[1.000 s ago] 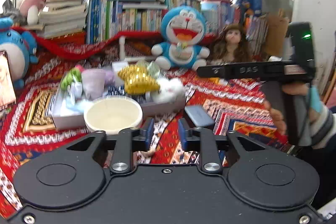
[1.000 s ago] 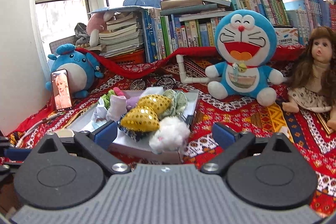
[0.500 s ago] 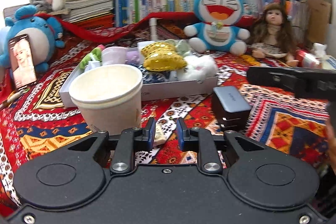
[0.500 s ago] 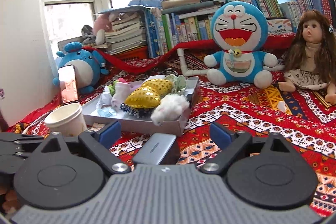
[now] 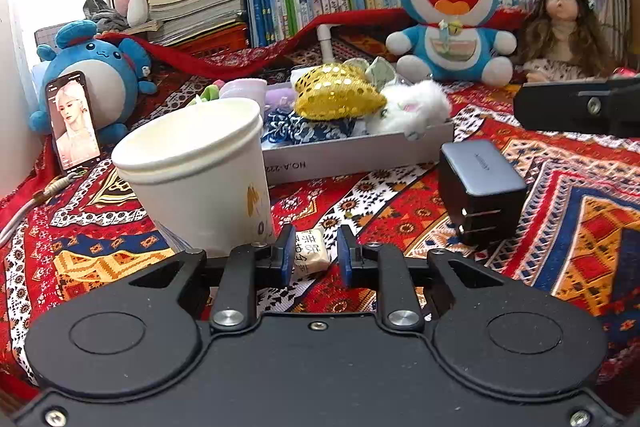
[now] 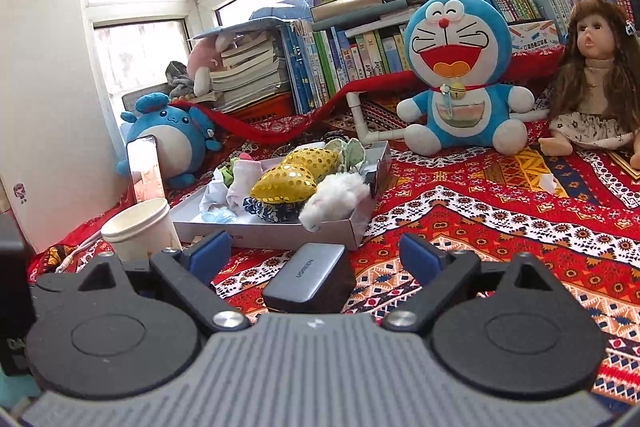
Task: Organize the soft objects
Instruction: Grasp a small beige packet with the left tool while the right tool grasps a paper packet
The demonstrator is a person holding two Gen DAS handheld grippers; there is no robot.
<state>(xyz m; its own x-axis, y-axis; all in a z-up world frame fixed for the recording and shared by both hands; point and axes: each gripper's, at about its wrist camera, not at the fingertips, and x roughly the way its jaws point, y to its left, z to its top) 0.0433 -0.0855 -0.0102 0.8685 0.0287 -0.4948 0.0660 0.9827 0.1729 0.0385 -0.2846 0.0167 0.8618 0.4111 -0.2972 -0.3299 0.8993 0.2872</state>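
- Your left tool (image 5: 312, 255) sits low over the patterned cloth (image 5: 560, 227), jaws nearly closed with a small gap; a little wrapped packet (image 5: 310, 253) lies on the cloth beyond them, and nothing is gripped.
- Your right tool (image 6: 314, 253) stands wide and empty, a grey charger (image 6: 308, 277) lying between its fingers (untouched).
- The soft objects (image 6: 288, 181) are heaped in the shallow grey box (image 6: 280, 237), behind the charger.
- A paper cup (image 5: 200, 171) stands upright left of the box.
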